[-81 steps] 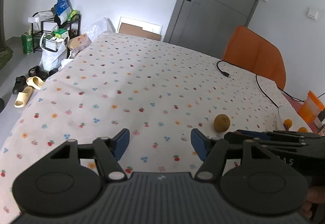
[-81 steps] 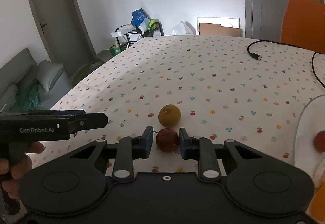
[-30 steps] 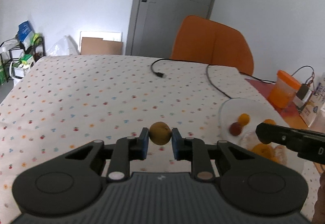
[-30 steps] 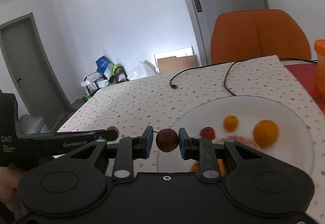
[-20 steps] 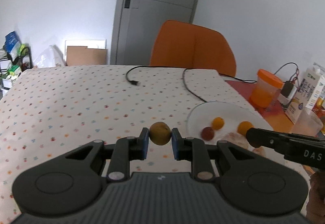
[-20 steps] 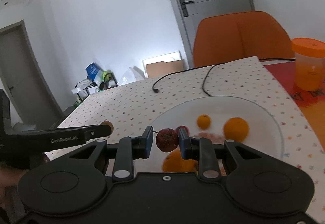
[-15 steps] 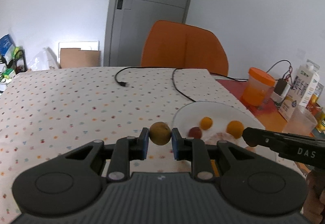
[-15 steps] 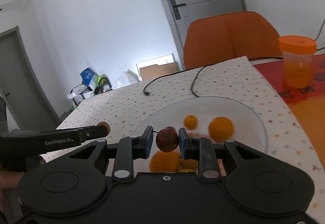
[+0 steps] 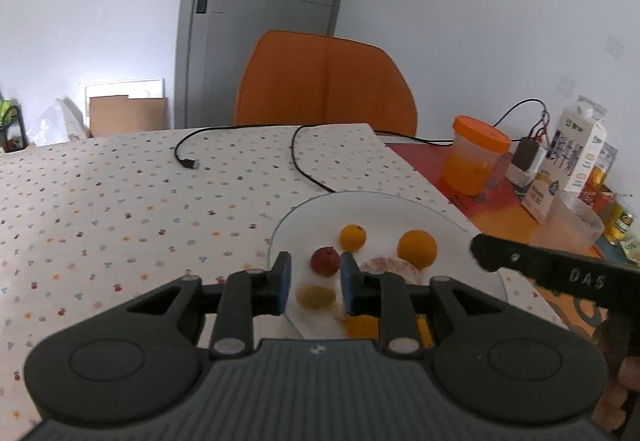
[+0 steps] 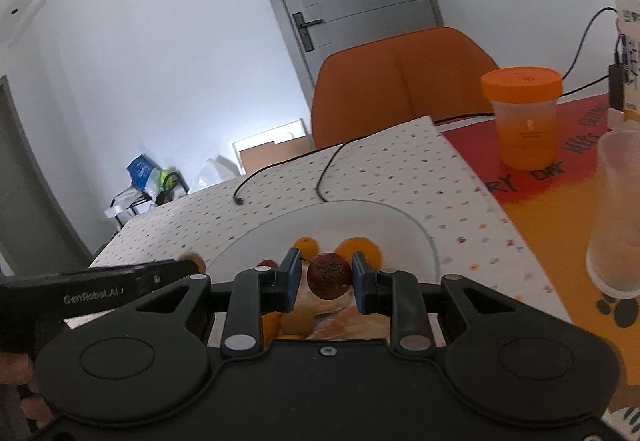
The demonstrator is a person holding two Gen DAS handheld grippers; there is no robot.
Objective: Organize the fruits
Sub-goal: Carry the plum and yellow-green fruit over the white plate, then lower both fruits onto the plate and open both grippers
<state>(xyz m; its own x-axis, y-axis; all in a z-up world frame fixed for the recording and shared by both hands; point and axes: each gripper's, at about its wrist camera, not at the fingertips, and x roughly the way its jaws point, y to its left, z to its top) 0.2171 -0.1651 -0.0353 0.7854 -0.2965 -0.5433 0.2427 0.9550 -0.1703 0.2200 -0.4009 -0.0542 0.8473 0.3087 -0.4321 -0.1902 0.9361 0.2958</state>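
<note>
A white plate [image 9: 384,209] lies on the flowered tablecloth with two oranges [image 9: 416,248], a dark red fruit [image 9: 325,261] and peeled pieces on it. My left gripper [image 9: 312,283] is open over the plate's near left rim; a yellow-brown fruit [image 9: 316,297] is below its fingers, over the plate. My right gripper [image 10: 325,277] hangs over the plate [image 10: 408,229]; its jaws stand slightly apart from a dark red fruit [image 10: 329,275] between them. The yellow-brown fruit [image 10: 298,317] shows below it.
An orange-lidded cup [image 9: 476,165], a milk carton [image 9: 576,157], a clear plastic cup [image 10: 618,213] and small items stand on the red mat at the right. A black cable [image 9: 304,161] crosses the cloth behind the plate. An orange chair [image 9: 324,81] stands beyond the table.
Both grippers moved over the plate. My left gripper opened and the yellow-brown fruit dropped out of its jaws. My right gripper's jaws widened around the dark red fruit.
</note>
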